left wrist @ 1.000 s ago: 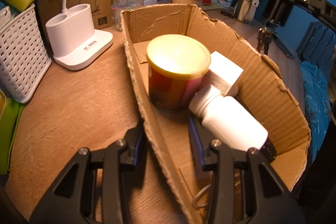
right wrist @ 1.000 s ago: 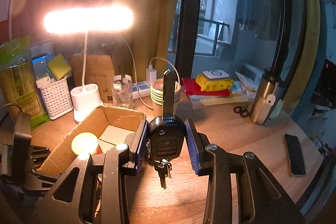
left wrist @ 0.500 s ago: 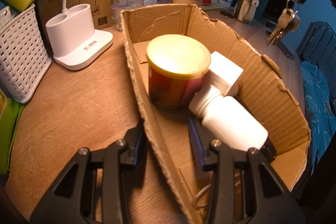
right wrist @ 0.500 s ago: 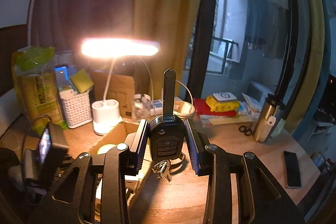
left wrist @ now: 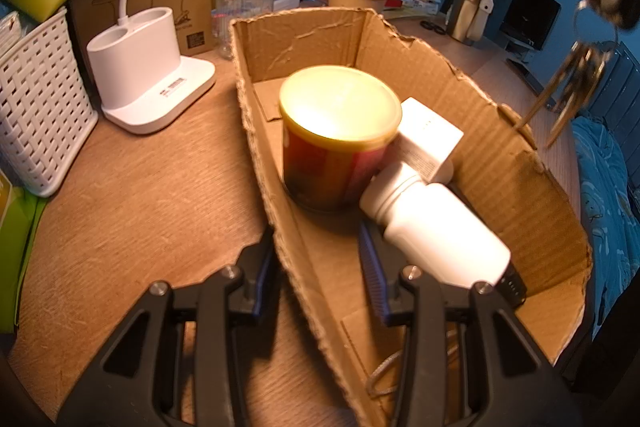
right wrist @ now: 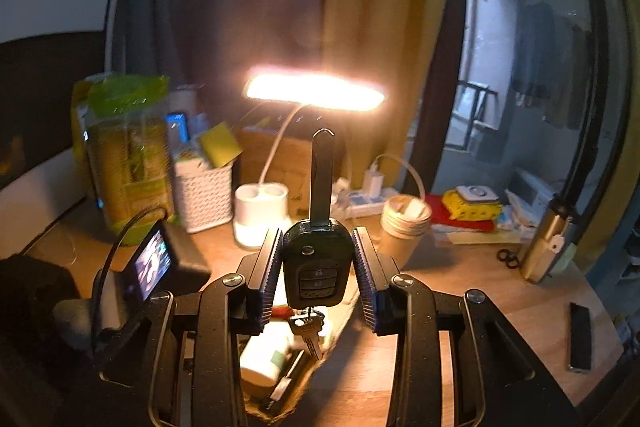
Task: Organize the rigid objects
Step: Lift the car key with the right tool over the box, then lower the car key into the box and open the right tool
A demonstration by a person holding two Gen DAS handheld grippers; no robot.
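Two fingers of the left gripper (left wrist: 320,279) seen from the left wrist, tilted steeply down toward the wooden desk (left wrist: 140,207), straddling the near wall of the cardboard box (left wrist: 500,147): one pad outside it, the other inside. Clamped on that wall or merely around it, cannot tell. Ahead of the fingers, inside the box: a yellow-lidded can (left wrist: 340,143) upright, a white bottle (left wrist: 436,231) on its side just beside the inner finger, a small white carton (left wrist: 430,137) behind it. Far right and above, a blurred bunch of keys (left wrist: 568,95) hanging in the air over the box's far rim.

From the right wrist: right gripper (right wrist: 318,267) angled gently downward, pads pressed on both sides of the black car key fob (right wrist: 318,267), blade pointing straight ahead and up beyond the fingertips, small keys dangling below. Beneath the fingers, the box with the bottle. Beyond them, a lit desk lamp (right wrist: 314,93).
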